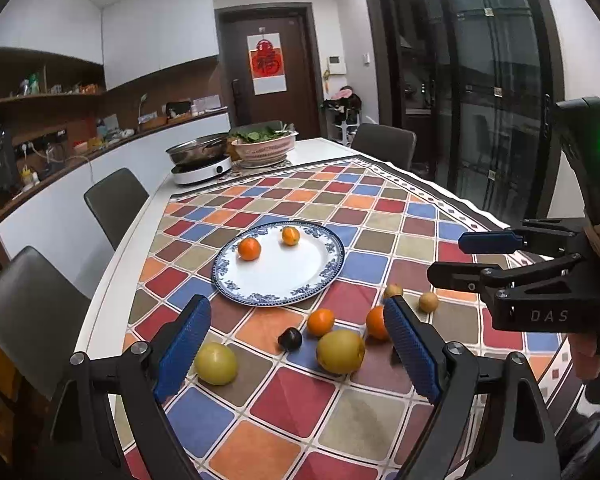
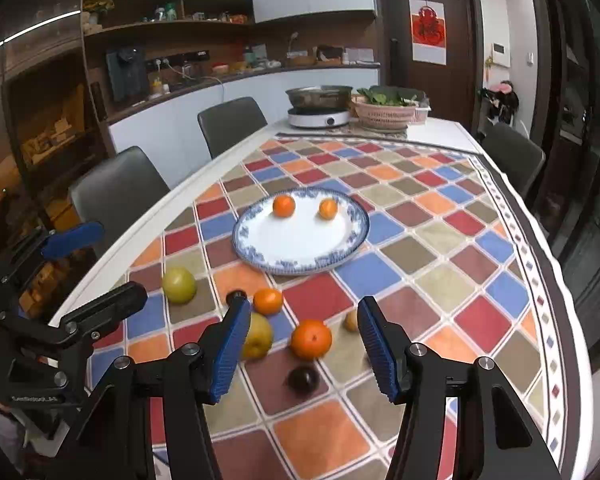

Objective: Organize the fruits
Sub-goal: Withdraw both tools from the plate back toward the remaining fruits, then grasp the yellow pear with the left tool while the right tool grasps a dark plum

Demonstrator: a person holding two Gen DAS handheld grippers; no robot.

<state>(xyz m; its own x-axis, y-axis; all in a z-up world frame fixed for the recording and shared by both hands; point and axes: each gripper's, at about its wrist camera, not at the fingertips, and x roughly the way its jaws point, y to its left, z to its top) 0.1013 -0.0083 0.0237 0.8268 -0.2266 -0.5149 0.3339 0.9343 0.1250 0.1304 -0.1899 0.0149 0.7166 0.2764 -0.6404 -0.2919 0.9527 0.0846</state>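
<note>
Between left gripper (image 1: 296, 350) jaws, spread apart w/ nothing held: dark plum (image 1: 290, 339), pear (image 1: 340, 351), orange (image 1: 320, 322) on desk (image 1: 112, 300); plate (image 1: 280, 280) w/ 2 oranges beyond. Right wrist view: right gripper (image 2: 302, 354) jaws apart, big orange (image 2: 311, 339) between them, plum (image 2: 303, 380) near, green apple (image 2: 179, 285) far left.

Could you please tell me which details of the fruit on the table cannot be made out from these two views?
- Left wrist view: the orange and a small brown fruit are partly hidden by the left gripper's finger.
- Right wrist view: the pear and dark fruit are partly covered by the right gripper's finger.
- Both views: the dark fruit's kind is too small to tell.
</note>
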